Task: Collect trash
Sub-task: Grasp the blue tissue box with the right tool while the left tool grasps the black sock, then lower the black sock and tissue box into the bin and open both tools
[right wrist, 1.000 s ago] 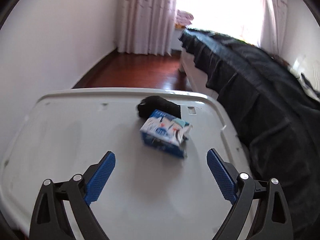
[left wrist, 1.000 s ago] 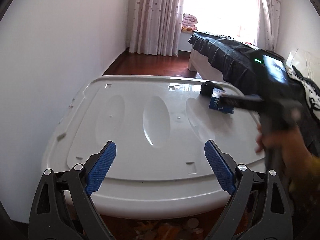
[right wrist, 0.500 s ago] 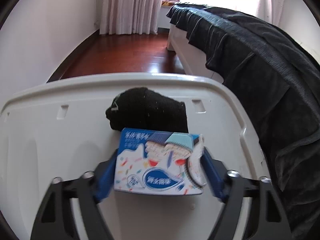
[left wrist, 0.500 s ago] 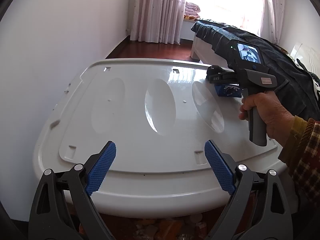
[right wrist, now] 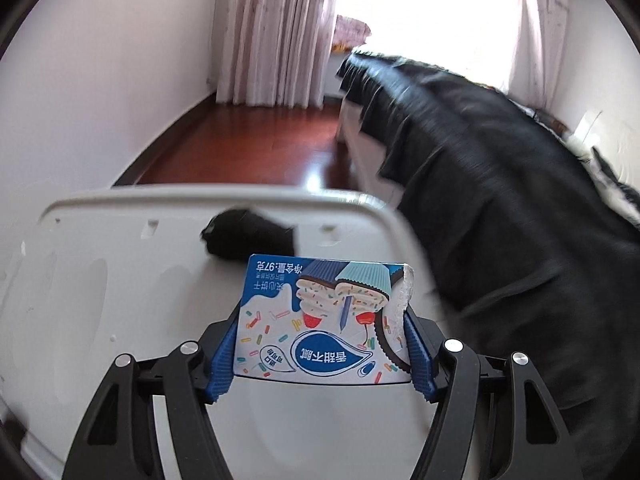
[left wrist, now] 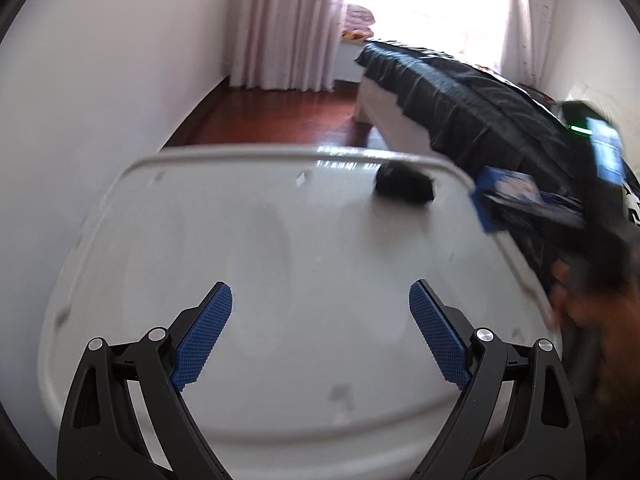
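The right hand-held gripper [right wrist: 320,354] has the biscuit box [right wrist: 324,320] pinched across its width, blue pads pressed against both side walls, and the box looks clear of the desk [right wrist: 80,304], though nothing under it shows. That sideways grip makes sense: the carton is flat and light, and its narrow sides give the pads two parallel faces to squeeze. One end of the box is torn open, ragged cardboard showing on its right edge, so it reads as empty packaging, which is why it counts as trash here.

Behind it, a black bundle [right wrist: 250,240] sits near the desk's far edge, touching nothing but the white surface. It looks soft, maybe cloth; hard to say more.

From the left camera, the left hand-held gripper [left wrist: 320,334] hangs with its jaws spread wide and nothing between them, low over the near part of the desk [left wrist: 280,240]. It seems parked there to stay out of the way and be ready for the next piece. The same view shows the box [left wrist: 506,188] carried out by the desk's right edge, blurred, beside the dark-covered bed [left wrist: 460,96].

No bin is in view, so where the box goes next is anyone's guess.
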Available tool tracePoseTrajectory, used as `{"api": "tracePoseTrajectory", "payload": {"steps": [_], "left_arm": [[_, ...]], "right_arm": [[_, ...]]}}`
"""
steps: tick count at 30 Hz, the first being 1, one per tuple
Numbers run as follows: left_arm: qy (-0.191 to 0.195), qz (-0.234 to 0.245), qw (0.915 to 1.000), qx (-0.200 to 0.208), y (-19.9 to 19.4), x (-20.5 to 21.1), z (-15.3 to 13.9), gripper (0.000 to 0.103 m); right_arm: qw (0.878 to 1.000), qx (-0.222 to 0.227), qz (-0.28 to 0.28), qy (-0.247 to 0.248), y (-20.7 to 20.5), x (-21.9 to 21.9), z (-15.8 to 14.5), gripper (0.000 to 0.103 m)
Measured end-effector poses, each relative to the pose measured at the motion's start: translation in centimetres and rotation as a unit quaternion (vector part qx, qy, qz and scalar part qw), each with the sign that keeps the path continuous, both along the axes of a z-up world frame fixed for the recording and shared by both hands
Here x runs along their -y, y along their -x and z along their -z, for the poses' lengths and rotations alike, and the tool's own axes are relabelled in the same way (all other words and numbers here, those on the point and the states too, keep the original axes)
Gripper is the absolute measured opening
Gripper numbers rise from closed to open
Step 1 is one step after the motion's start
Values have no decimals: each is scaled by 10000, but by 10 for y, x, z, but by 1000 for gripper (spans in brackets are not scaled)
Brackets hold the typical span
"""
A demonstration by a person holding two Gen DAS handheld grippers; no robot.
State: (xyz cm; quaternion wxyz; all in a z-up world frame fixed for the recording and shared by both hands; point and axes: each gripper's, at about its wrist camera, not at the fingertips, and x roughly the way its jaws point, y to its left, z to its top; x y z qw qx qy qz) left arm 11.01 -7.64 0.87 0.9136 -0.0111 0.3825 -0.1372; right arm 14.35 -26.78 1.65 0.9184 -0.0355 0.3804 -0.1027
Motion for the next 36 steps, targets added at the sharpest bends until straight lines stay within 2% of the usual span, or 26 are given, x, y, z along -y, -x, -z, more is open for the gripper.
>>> {"api": "tracePoseTrajectory", "payload": {"steps": [4,9,12,18,22,26,29,32,36], "left_arm": [[-62,418,9991,-5,-52,45,6,88],[-199,850,9962,27,-110,101,30,88],[-330,958,9948,-86,-136,127,41,88],[-438,955,9940,-291,-169,151,62,88],[-447,985,9933,-414,-183,159,77,88],[-223,1002,9939,-400,-186,154,80,70],[-266,1031,9939,-296,-181,153,77,65],[-384,945,9946,-166,-168,145,72,63],[-320,733,9967,-141,-156,126,66,63]], "right_arm": [[9996,296,23,-27,33,25,-24,67],[9987,497,10,-110,55,39,-26,67],[9982,531,-25,-262,56,43,-24,67],[9968,721,-124,-324,54,40,-31,67],[9962,786,-193,-320,54,36,-35,67],[9964,764,-219,-291,53,34,-33,67],[9963,775,-215,-302,53,33,-33,67],[9964,776,-232,-236,53,33,-33,67],[9962,807,-251,-225,54,31,-32,67]]}}
